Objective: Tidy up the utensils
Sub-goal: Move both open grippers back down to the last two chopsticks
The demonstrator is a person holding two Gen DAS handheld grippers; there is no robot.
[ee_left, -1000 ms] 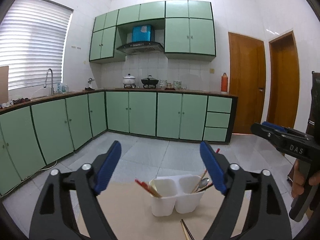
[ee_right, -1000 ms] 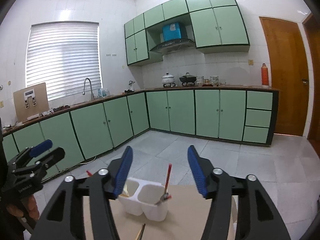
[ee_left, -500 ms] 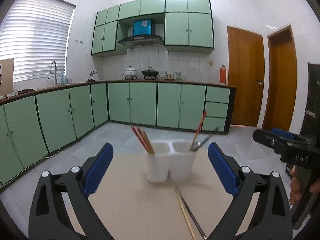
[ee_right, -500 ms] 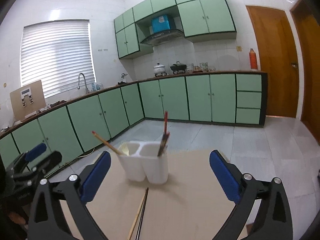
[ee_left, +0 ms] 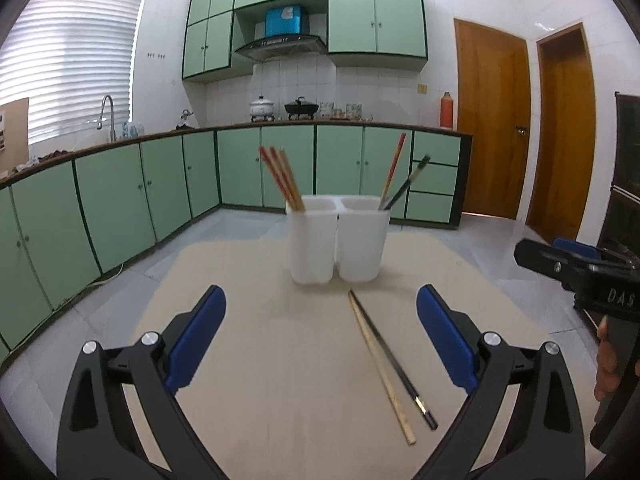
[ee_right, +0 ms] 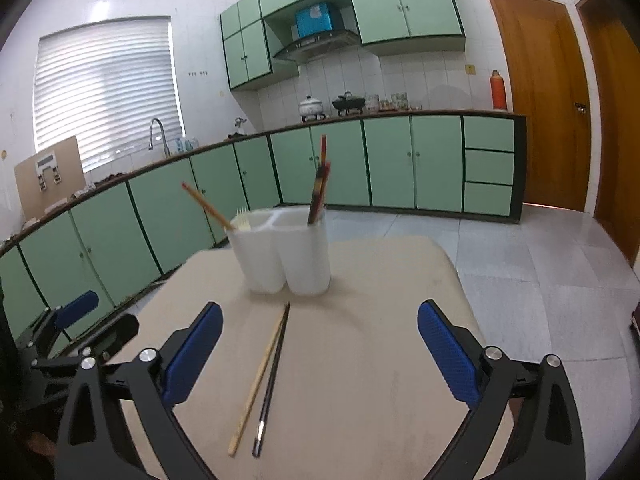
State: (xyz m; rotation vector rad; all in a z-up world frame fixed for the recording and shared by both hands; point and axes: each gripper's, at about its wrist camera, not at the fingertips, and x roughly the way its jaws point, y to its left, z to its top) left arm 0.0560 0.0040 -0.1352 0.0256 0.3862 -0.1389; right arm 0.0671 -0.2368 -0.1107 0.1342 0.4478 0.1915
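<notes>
Both claws we hold wide apart and empty: our left claw (ee_left: pixel 320 332) and our right claw (ee_right: pixel 320 344) each show two black arms with ribbed blue pads, hovering above the counter (ee_left: pixel 288 360), a smooth beige top with rounded corners.

Near its far edge stands the white holder (ee_left: pixel 338 240), matte plastic, made of two joined rounded cups. From the left wrist view, its left cup carries a bundle of wooden chopsticks with red tops (ee_left: pixel 280 178), leaning left; we cannot count them surely. Its right cup carries one red-tipped chopstick (ee_left: pixel 394 168) and one dark utensil (ee_left: pixel 406 182), leaning right. The right wrist view also shows a pale fork's tines (ee_right: pixel 243 218) in one cup.

Two loose sticks lie flat side by side, starting just in front of the holder and running toward us: one pale wooden chopstick (ee_left: pixel 380 368) and one dark chopstick (ee_left: pixel 394 364) with a metallic band.

Around us, green cabinets (ee_left: pixel 168 184) line white tiled walls, with two brown wooden doors (ee_left: pixel 492 120) and a pale tiled floor.
</notes>
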